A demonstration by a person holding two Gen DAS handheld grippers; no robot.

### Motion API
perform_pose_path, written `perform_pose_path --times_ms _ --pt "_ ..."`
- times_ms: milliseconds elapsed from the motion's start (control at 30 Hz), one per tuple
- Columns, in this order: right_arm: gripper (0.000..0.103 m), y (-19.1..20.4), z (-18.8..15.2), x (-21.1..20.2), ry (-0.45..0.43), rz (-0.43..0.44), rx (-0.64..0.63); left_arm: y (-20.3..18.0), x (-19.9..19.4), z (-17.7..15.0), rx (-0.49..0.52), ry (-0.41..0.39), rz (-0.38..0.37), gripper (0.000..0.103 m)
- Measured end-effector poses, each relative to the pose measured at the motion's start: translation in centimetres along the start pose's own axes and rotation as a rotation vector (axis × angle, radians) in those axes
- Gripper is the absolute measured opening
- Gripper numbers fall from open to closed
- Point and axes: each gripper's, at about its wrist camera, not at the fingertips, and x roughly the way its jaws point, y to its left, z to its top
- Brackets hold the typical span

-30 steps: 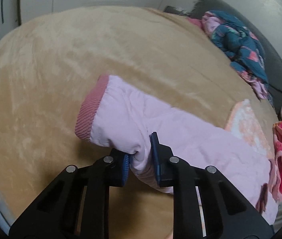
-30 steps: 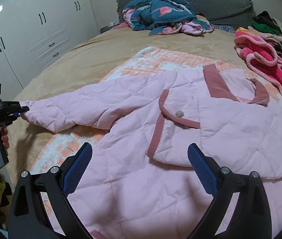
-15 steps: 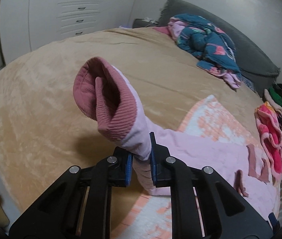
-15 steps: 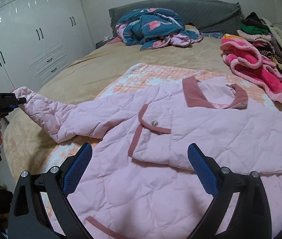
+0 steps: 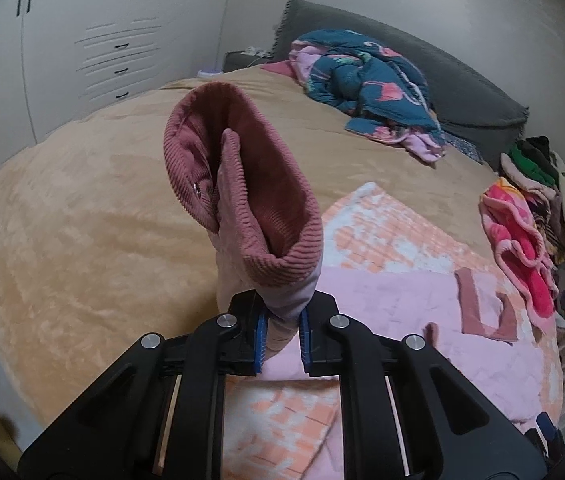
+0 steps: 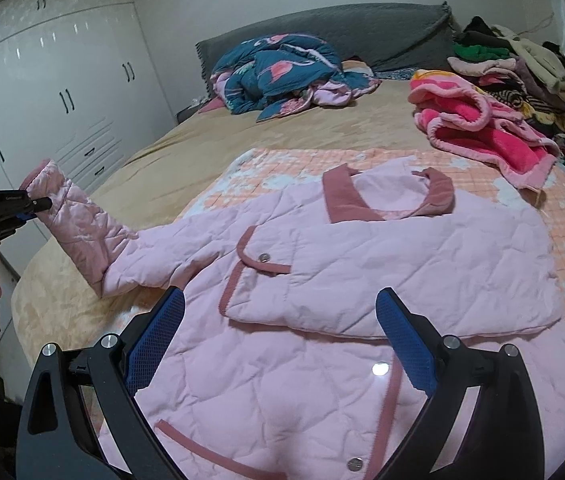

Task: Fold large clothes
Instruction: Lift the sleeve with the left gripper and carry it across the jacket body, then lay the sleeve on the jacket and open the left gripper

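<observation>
On the tan bedspread point(image 6: 186, 148), the pink jacket point(image 6: 362, 264) lies mid-frame. Your left gripper point(image 5: 281, 334) pinches its sleeve point(image 6: 78, 228) at frame left, cuff point(image 5: 242, 184) raised. Your right gripper point(image 6: 280, 338) hovers spread wide, holding nothing.

Pink jacket point(image 6: 362, 280) hem cut off below; clothes pile point(image 6: 522, 80) items indistinct.

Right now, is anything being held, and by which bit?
The left gripper pinches the pink jacket by its sleeve, just below the cuff. The right gripper is open, holding nothing.
</observation>
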Motion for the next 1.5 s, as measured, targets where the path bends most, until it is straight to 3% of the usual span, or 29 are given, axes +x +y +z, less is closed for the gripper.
perform_pose_path --times_ms 567,900,1500 --pt "0.096 -6.7 -0.6 -4.0 -0.062 -0.016 0.117 -12.9 -4.7 0.3 0.18 -0.074 -0.144 0.005" --pt "0.096 -12.5 -1.6 -7.1 -0.099 -0.06 0.215 -20.8 -8.5 -1.1 0.282 -0.132 -0.251 0.005" --pt "0.096 -20.2 -5.2 -10.3 -0.102 -0.142 0.316 -30.7 -6.5 -7.9 0.403 -0.022 -0.373 0.005"
